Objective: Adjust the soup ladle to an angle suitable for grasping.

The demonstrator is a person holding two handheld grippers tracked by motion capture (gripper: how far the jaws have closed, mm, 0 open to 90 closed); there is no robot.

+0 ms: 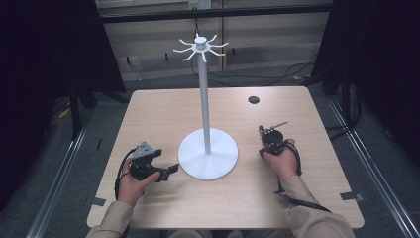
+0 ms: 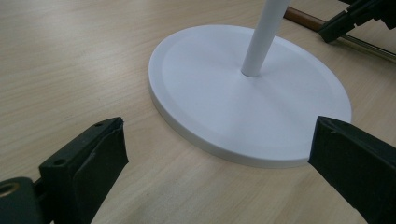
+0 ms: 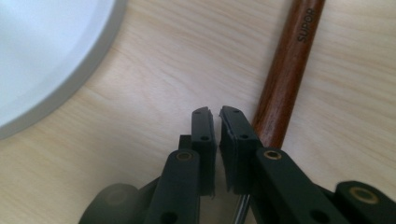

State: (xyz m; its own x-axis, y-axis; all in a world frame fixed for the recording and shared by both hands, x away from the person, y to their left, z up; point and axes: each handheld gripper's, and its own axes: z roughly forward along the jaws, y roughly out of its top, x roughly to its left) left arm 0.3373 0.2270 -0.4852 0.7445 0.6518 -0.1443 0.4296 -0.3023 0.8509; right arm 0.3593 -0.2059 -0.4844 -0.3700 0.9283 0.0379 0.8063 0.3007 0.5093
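my right gripper (image 3: 217, 116) is closed on nothing, handle (image 3: 286, 79) lying just beside it, so lifting now probably grabs air

- The high view looks forward and down from above the person's side, taking in the whole bench (image 1: 163, 106) and the white stand (image 1: 207, 148).
- The left gripper view sits low and close, facing the stand's base (image 2: 243, 112).
- The right gripper view looks steeply down, very near the bench (image 3: 163, 79); the base rim (image 3: 60, 88) shows at its corner.
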